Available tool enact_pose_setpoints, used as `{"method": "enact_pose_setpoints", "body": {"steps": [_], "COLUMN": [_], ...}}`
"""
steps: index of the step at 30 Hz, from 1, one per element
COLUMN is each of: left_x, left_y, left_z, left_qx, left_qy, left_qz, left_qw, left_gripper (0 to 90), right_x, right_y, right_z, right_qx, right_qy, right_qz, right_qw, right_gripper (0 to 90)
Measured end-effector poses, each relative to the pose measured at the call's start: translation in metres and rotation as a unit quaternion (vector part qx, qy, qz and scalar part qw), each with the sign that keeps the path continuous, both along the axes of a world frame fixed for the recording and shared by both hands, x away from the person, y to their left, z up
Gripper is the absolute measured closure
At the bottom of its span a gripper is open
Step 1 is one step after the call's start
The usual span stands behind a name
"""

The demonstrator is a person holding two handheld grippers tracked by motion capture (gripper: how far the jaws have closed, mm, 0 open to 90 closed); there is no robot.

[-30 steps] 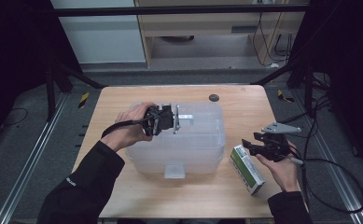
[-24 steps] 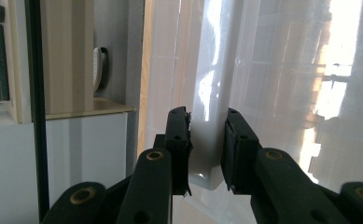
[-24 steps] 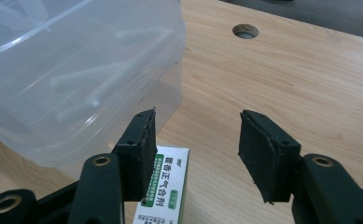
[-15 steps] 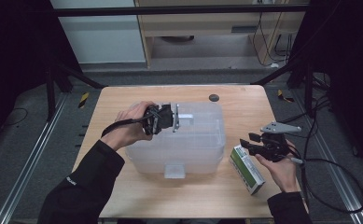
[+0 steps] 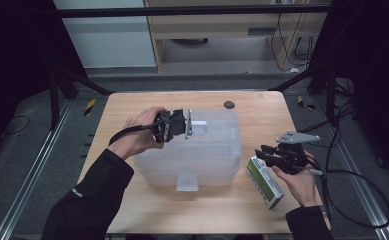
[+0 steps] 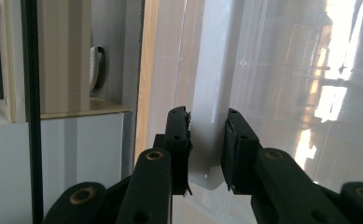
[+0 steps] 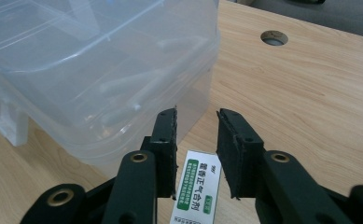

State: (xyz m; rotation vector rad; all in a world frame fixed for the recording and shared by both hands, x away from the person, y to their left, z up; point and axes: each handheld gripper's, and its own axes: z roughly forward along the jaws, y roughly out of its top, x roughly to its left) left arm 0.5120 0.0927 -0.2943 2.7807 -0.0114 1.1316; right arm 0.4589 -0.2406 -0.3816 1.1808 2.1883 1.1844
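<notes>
A person stands at a pale wooden surface point(image 5: 262, 115) with a black two-jaw claw in each hand. A clear plastic storage box point(image 5: 207, 155) with a lid sits at the centre of the surface. The left claw point(image 5: 188, 123) lies level at the box's 10 o'clock corner, its jaws clamped on a white latch tab point(image 6: 206, 140) of the box; in the left gripper view the pads press that tab from both sides. The right claw point(image 5: 260, 151) hovers at 3 o'clock from the box, just beside its right wall. Beneath it lies a green and white carton point(image 5: 265, 181), flat on the surface and running toward 5 o'clock. In the right gripper view the carton's label point(image 7: 196, 189) shows low between the two jaws, which have just been closing and stand at a narrow gap, pads not pressing on it. A round hole point(image 5: 229, 104) in the surface sits at 12 o'clock from the box.
</notes>
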Motion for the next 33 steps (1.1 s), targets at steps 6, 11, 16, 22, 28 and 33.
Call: {"method": "enact_pose_setpoints", "body": {"steps": [6,11,16,22,28,33], "left_x": [0.002,0.004,0.006,0.009,0.012,0.015], "left_y": [-0.001,0.001,0.001,0.001,0.002,0.002], "left_z": [0.003,0.004,0.004,0.007,0.009,0.011], "left_qx": [0.003,-0.004,-0.013,-0.014,-0.019,-0.025], "left_qy": [-0.006,-0.008,-0.011,-0.013,-0.016,-0.021], "left_qz": [0.003,0.005,0.004,0.008,0.012,0.016], "left_qw": [1.0000,0.9999,0.9998,0.9998,0.9996,0.9993], "left_gripper": [73.5,73.2,73.0,72.8,72.5,72.3], "right_x": [-0.001,-0.001,-0.001,-0.002,-0.004,-0.003], "right_y": [0.002,0.004,0.005,0.008,0.014,0.017], "right_z": [0.000,0.000,0.000,0.000,0.001,-0.001], "right_qx": [0.005,0.009,0.008,0.014,0.026,0.025], "right_qy": [0.005,0.012,0.018,0.021,0.034,0.040], "right_qz": [0.011,0.017,0.027,0.037,0.057,0.066], "right_qw": [0.9999,0.9997,0.9994,0.9990,0.9975,0.9967], "right_gripper": [74.6,79.6,83.2,88.9,90.0,90.0]}}
